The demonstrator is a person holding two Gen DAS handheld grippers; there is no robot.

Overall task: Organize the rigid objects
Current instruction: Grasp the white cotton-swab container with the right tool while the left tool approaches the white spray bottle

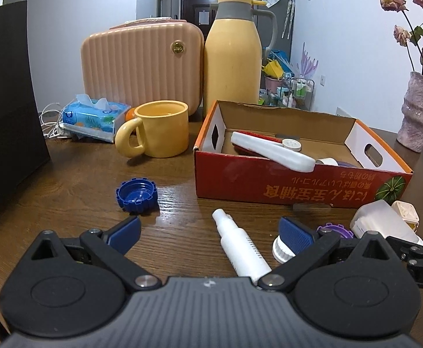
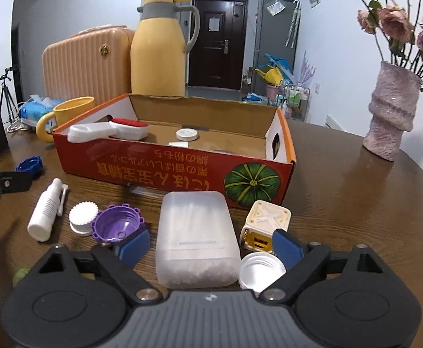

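My left gripper is open low over the wooden table, and a white spray bottle lies between its jaws, untouched. A blue cap sits ahead to the left. My right gripper is open around a translucent plastic box, with gaps at both pads. A white open cap lies by its right finger, and a cream cube just beyond. A purple cap and a white ridged cap lie to the left. The red cardboard box holds a white brush and a small lid.
A yellow mug, a tissue pack, a pink ribbed case and a yellow thermos stand behind. A pink vase with dried flowers stands at the right. A black box blocks the left.
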